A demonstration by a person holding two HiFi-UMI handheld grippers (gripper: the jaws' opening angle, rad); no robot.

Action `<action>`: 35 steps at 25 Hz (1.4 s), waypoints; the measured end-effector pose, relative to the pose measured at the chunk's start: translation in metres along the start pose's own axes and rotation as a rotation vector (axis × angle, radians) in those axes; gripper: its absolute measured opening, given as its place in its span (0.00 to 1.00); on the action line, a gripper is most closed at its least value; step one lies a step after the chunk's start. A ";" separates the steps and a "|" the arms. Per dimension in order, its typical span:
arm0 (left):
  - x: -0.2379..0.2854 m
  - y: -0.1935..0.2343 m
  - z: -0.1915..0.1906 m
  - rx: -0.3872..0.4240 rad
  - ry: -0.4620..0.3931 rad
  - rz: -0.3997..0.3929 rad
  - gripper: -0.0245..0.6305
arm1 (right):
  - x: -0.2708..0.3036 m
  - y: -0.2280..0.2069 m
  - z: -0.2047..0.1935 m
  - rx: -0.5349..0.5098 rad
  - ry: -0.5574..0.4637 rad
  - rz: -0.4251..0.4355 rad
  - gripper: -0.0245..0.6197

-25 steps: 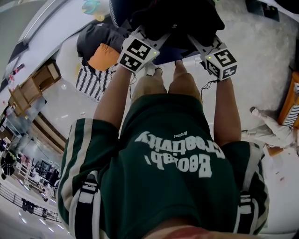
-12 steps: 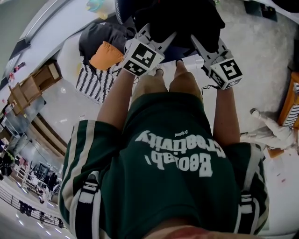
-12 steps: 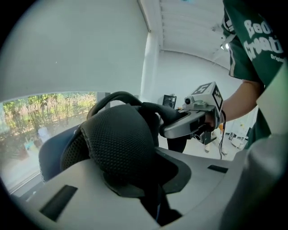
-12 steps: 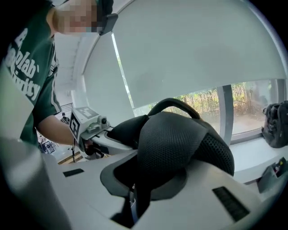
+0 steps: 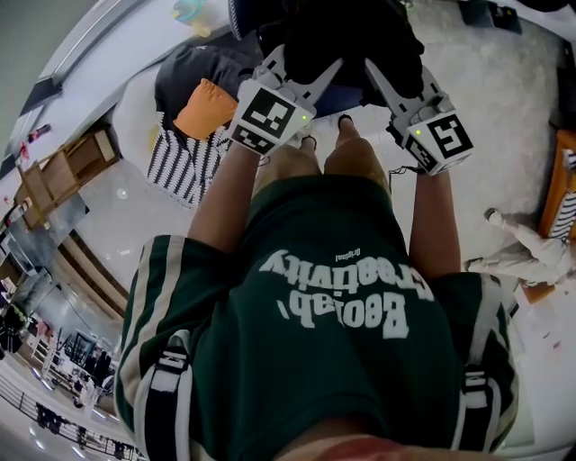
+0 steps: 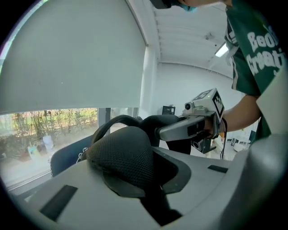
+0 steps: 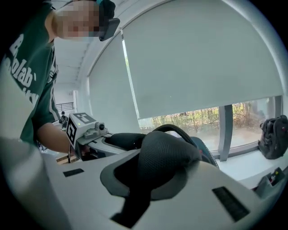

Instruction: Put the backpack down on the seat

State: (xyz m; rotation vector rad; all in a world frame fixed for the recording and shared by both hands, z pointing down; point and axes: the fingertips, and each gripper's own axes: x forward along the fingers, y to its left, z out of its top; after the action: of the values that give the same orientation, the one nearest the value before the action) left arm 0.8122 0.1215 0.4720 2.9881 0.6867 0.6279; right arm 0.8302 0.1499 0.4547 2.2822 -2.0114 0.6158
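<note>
The black backpack (image 5: pixel 346 36) hangs in front of my knees, over a blue seat (image 5: pixel 237 16) at the top of the head view. My left gripper (image 5: pixel 306 65) is shut on one padded mesh shoulder strap (image 6: pixel 121 157), which fills its jaws. My right gripper (image 5: pixel 393 76) is shut on the other mesh strap (image 7: pixel 166 157). The two grippers sit side by side, close together: the right one (image 6: pixel 198 123) shows in the left gripper view, the left one (image 7: pixel 85 130) in the right gripper view. The blue seat edge (image 6: pixel 67 155) lies just behind the straps.
To the left of the seat are a dark cushion (image 5: pixel 184 72), an orange cushion (image 5: pixel 202 108) and a striped bag (image 5: pixel 184 162). Wooden shelving (image 5: pixel 63 167) stands further left. An orange unit (image 5: pixel 562 180) is at the right edge. Another backpack (image 7: pixel 272 137) rests on the windowsill.
Both marker cubes have slid a little down and right in the head view, and the backpack sits slightly higher in frame. Both grips are unchanged.
</note>
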 end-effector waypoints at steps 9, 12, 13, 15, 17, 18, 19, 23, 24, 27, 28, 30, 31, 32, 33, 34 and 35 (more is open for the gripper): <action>-0.054 -0.031 0.037 -0.029 -0.093 0.023 0.14 | -0.030 0.053 0.037 -0.044 -0.048 -0.027 0.13; -0.070 -0.048 0.052 0.006 -0.106 0.036 0.14 | -0.048 0.071 0.048 -0.055 -0.062 -0.015 0.13; -0.074 -0.055 0.057 0.020 -0.109 0.042 0.14 | -0.055 0.076 0.052 -0.064 -0.066 -0.009 0.13; -0.085 -0.070 0.069 0.048 -0.116 0.057 0.14 | -0.071 0.088 0.059 -0.085 -0.076 0.011 0.13; -0.096 -0.085 0.080 0.067 -0.125 0.073 0.14 | -0.085 0.101 0.066 -0.103 -0.087 0.035 0.13; -0.102 -0.092 0.085 0.073 -0.130 0.080 0.14 | -0.092 0.108 0.071 -0.112 -0.095 0.048 0.13; -0.109 -0.099 0.089 0.078 -0.135 0.089 0.14 | -0.098 0.116 0.074 -0.122 -0.105 0.063 0.13; -0.131 -0.129 0.102 0.089 -0.142 0.191 0.14 | -0.127 0.146 0.083 -0.175 -0.137 0.176 0.13; -0.136 -0.139 0.103 0.091 -0.138 0.227 0.14 | -0.136 0.152 0.082 -0.188 -0.142 0.214 0.13; -0.152 -0.172 0.102 0.092 -0.130 0.311 0.14 | -0.163 0.175 0.077 -0.222 -0.158 0.311 0.13; -0.161 -0.183 0.100 0.087 -0.132 0.338 0.14 | -0.171 0.186 0.075 -0.233 -0.162 0.340 0.13; -0.181 -0.208 0.094 0.069 -0.138 0.399 0.14 | -0.186 0.210 0.068 -0.260 -0.159 0.398 0.13; -0.191 -0.220 0.090 0.058 -0.141 0.430 0.14 | -0.193 0.223 0.064 -0.275 -0.156 0.424 0.13; -0.202 -0.232 0.086 0.047 -0.144 0.459 0.14 | -0.200 0.236 0.060 -0.291 -0.154 0.450 0.13; -0.211 -0.243 0.081 0.035 -0.148 0.487 0.14 | -0.205 0.247 0.055 -0.305 -0.152 0.475 0.13; -0.218 -0.253 0.075 0.021 -0.153 0.516 0.14 | -0.210 0.257 0.051 -0.319 -0.150 0.501 0.13; -0.225 -0.262 0.070 0.007 -0.156 0.545 0.14 | -0.214 0.266 0.046 -0.329 -0.147 0.530 0.13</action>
State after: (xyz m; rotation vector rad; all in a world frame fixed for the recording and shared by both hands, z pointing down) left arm 0.5448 0.2688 0.2960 3.1841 -0.1477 0.3855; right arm 0.5693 0.2967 0.2837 1.6571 -2.5759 0.1076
